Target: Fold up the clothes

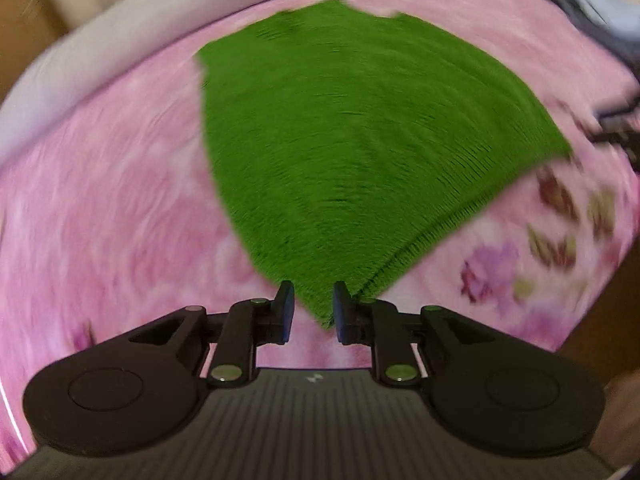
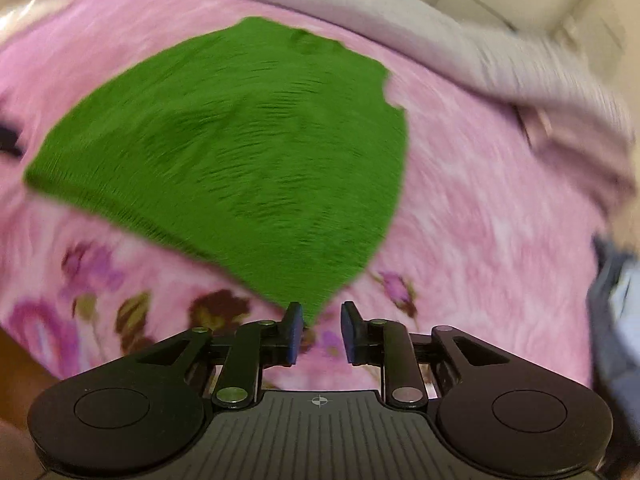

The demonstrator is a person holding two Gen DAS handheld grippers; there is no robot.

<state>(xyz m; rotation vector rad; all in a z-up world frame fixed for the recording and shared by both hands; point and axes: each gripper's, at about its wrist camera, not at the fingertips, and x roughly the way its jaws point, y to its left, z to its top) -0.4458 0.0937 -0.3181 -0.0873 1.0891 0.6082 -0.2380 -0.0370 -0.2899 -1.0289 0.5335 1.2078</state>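
Note:
A green knitted garment (image 1: 352, 144) lies spread flat on a pink floral blanket (image 1: 100, 208). Both views are motion-blurred. My left gripper (image 1: 314, 308) is open, with one near corner of the garment lying between its fingers, not pinched. In the right wrist view the same garment (image 2: 248, 152) lies ahead, and my right gripper (image 2: 322, 330) is open with the other near corner just at its left fingertip (image 2: 294, 316). I cannot tell whether either gripper touches the cloth.
A pale lilac sheet or pillow (image 2: 460, 32) borders the far edge of the blanket. Blue-grey clothing (image 2: 616, 300) lies at the right edge, and also shows in the left wrist view (image 1: 592, 4) at top right. A dark object (image 1: 616, 128) sits beside the garment.

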